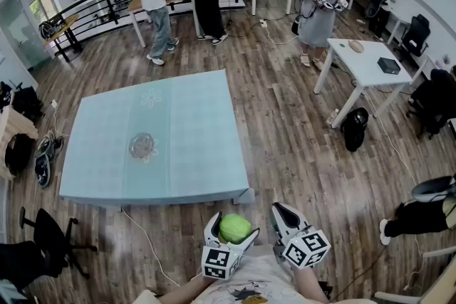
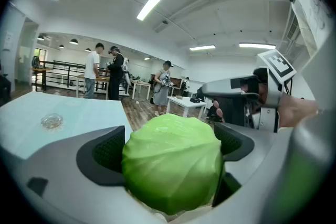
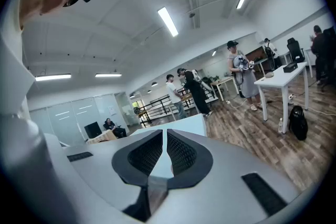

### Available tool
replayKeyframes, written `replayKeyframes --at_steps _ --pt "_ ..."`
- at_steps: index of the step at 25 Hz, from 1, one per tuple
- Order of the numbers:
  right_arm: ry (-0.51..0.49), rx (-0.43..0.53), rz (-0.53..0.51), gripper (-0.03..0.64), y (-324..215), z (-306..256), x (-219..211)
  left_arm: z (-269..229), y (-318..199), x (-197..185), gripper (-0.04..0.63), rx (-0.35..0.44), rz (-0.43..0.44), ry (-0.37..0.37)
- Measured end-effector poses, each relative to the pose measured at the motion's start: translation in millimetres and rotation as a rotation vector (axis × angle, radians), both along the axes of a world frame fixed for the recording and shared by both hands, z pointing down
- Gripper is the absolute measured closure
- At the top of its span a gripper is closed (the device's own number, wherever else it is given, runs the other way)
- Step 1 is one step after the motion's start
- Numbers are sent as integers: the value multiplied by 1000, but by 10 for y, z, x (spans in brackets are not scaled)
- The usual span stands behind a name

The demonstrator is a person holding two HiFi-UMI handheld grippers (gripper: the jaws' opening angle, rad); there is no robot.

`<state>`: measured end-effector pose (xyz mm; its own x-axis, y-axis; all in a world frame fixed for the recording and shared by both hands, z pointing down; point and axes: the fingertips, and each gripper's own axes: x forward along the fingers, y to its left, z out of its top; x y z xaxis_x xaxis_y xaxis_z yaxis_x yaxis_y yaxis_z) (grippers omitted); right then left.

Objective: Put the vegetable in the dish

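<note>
Firmly, the left gripper [image 1: 232,226] clamps a cabbage [image 2: 170,162] between its wide-spread fingers [image 2: 107,152]; the right gripper [image 3: 166,140] has narrow, almost touching fingers, empty.

So a person in a grey dress [image 1: 317,7] is standing near the white table [image 1: 367,66], black bag [image 1: 354,129] sitting by its leg.

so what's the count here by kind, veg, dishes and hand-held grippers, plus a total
cabbage: 1, gripped in the left hand-held gripper
glass dish: 1, on the blue table
hand-held grippers: 2, the right hand-held gripper shut and empty
total: 4
</note>
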<state>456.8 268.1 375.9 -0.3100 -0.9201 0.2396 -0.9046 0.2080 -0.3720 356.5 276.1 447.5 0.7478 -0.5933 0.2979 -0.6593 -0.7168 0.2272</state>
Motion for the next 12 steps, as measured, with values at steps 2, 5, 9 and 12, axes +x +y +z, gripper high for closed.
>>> replayKeyframes --at_steps 2,5,9,12 --pt "-84 -2 22 572 89 50 -516 -15 42 -482 58 14 -4 -18" --pt "-108 18 -19 574 352 -12 -1272 -60 349 -1115 58 10 -31 -8" --pt "-61 26 -104 574 818 -57 -1937 -25 877 -1812 58 -33 -146 18" --pt "-49 -12 -116 575 1156 96 -2179 48 1174 -2235 58 -40 -208 10"
